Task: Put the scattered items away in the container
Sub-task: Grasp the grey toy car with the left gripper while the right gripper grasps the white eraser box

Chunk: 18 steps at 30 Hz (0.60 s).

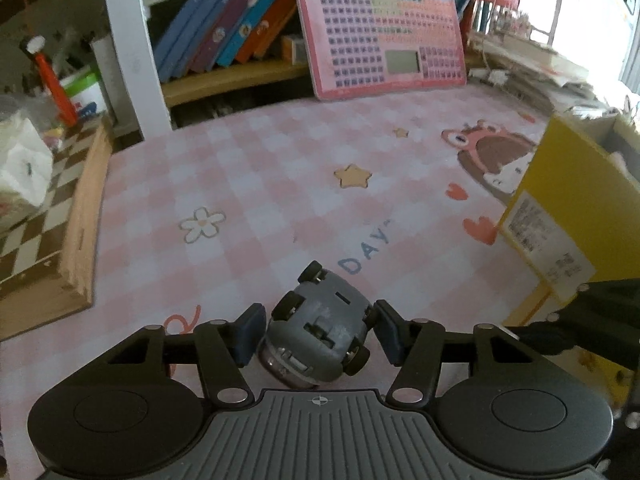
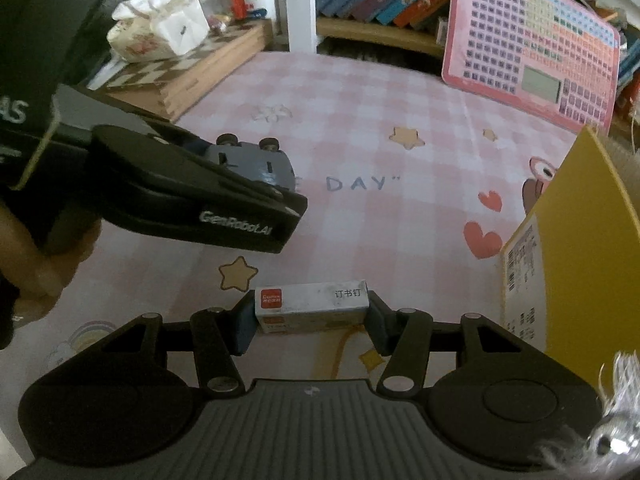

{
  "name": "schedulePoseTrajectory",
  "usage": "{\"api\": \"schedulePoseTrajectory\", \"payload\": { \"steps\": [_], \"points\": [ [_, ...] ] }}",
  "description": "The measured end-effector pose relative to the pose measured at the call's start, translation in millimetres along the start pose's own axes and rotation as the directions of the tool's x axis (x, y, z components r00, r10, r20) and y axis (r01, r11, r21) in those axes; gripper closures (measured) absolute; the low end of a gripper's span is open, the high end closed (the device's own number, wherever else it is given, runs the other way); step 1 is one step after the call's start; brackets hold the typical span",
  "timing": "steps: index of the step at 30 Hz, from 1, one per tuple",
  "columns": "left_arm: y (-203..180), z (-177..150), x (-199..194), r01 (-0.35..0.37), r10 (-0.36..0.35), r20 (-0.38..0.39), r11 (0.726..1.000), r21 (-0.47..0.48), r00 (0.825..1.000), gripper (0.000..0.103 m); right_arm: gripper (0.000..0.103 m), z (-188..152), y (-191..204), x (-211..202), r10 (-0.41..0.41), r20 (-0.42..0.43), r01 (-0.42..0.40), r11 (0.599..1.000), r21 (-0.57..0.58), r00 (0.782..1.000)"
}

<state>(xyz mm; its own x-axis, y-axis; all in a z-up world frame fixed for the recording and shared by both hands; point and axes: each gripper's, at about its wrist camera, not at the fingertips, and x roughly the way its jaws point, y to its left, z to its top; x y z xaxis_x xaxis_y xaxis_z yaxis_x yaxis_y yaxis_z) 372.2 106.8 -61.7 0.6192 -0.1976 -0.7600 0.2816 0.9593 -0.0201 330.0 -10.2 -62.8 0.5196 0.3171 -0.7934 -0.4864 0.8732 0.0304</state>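
A grey toy car [image 1: 320, 332] lies upside down, wheels up, on the pink checked mat [image 1: 260, 168]. My left gripper [image 1: 318, 330] is shut on it, a blue pad against each side. In the right wrist view the same car [image 2: 256, 160] shows behind the left gripper [image 2: 276, 184]. My right gripper [image 2: 310, 320] is shut on a small white staple box [image 2: 312, 304] with a red label, held end to end a little above the mat. The yellow container [image 1: 568, 208] stands at the right, its labelled wall [image 2: 580, 240] close beside the right gripper.
A wooden chessboard box [image 1: 52, 240] with a tissue pack [image 1: 20, 168] on it borders the mat on the left. A pink keypad toy [image 1: 384, 32] leans on a shelf of books [image 1: 224, 20] behind. A white post [image 1: 132, 48] stands back left. A hand [image 2: 36, 264] holds the left gripper.
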Motion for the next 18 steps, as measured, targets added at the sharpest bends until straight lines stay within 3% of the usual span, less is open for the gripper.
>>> {"api": "schedulePoseTrajectory", "payload": {
  "steps": [18],
  "points": [
    [-8.6,-41.3,-122.2,0.036,-0.017,0.124,0.988,-0.149,0.992,0.045,0.051,-19.6,7.7,-75.5,0.073,0.106,-0.067,0.996,-0.061,0.992]
  ]
}}
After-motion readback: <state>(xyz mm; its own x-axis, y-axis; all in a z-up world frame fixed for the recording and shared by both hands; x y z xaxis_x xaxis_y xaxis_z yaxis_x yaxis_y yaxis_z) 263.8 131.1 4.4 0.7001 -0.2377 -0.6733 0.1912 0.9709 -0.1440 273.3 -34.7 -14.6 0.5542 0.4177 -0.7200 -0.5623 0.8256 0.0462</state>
